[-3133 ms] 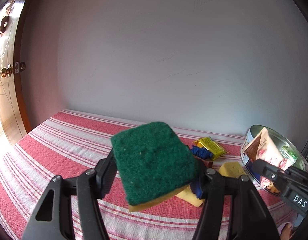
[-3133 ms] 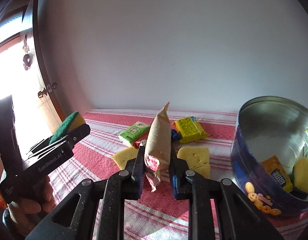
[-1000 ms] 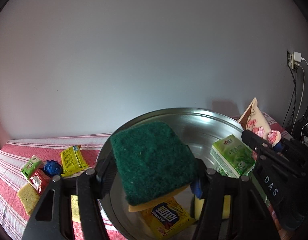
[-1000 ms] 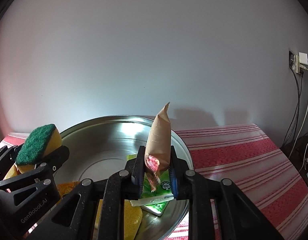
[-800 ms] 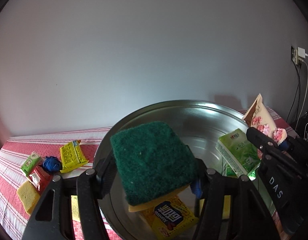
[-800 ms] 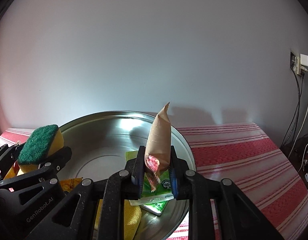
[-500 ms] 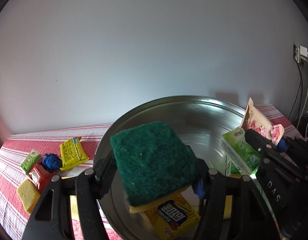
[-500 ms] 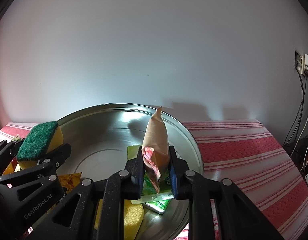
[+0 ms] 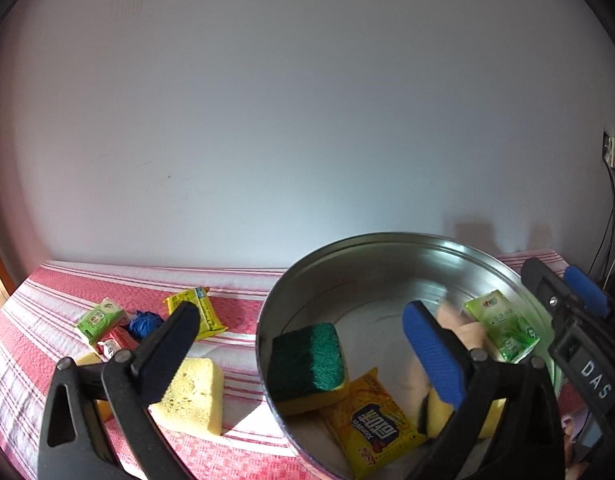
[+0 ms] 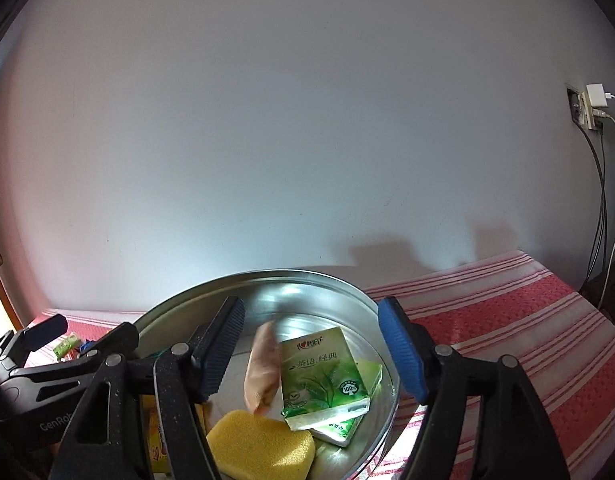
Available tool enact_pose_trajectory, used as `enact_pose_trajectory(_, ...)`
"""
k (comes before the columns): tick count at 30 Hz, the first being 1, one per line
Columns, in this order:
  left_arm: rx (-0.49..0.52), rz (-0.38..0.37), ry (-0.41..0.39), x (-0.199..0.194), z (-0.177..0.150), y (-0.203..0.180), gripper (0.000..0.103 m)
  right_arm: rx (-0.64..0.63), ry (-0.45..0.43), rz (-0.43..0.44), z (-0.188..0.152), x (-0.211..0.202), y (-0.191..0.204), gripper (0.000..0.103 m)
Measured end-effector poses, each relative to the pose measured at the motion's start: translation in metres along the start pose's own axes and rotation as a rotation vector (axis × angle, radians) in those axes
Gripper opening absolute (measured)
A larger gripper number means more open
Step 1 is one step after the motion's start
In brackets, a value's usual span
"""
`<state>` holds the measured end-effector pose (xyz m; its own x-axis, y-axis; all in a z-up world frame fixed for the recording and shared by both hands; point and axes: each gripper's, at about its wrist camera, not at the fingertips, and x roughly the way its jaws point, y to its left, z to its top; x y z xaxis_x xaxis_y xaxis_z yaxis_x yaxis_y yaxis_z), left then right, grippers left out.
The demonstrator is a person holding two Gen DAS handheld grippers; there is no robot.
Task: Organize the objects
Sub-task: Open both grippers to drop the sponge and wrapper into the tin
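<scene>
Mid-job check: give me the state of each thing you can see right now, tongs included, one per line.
Left tongs: open, empty.
Right tongs: open, empty.
Tin: upright, lidless, partly filled.
Green sponge: in tin, tilted against the wall.
Tan packet: in tin, blurred.
Green packs: stacked in tin.
Yellow packet: flat in tin.
Yellow sponge: on cloth, outside tin.

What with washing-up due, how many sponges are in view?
4. A green-topped sponge and a yellow sponge lie in the tin; a second yellow sponge sits on the striped cloth beside it; a yellow corner shows behind the left hand-held gripper, mostly hidden.
</scene>
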<state>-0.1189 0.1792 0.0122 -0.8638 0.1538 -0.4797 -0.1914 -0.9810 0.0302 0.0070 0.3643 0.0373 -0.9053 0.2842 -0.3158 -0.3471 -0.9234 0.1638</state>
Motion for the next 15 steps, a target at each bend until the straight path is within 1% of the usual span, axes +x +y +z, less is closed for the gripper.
enact_pose_trajectory(2, 0.007, 0.014, -0.005, -0.009, -0.003, 0.007, 0.103, 0.007, -0.018, -0.016, -0.002, -0.005, 0.002, 0.08)
enact_pose_trajectory(4, 0.01, 0.03, -0.016, -0.018, -0.007, 0.007, 0.103, 0.009, -0.023, -0.02, -0.003, -0.004, 0.003, 0.08)
enact_pose_trajectory(5, 0.014, 0.037, -0.024, -0.028, -0.006, 0.001, 0.103, 0.006, -0.024, -0.022, -0.004, -0.004, 0.004, 0.08)
enact_pose_trajectory(8, 0.019, 0.057, -0.042, -0.034, -0.012, 0.007, 0.103, -0.006, -0.05, -0.043, -0.006, -0.007, 0.005, 0.08)
enact_pose_trajectory(12, 0.019, 0.093, -0.076, -0.043, -0.018, 0.02, 0.103, -0.006, -0.139, -0.061, -0.008, -0.027, 0.012, 0.08)
enact_pose_trajectory(15, 0.024, 0.116, -0.103, -0.048, -0.025, 0.029, 0.102, 0.0, -0.2, -0.064, -0.011, -0.039, 0.015, 0.083)
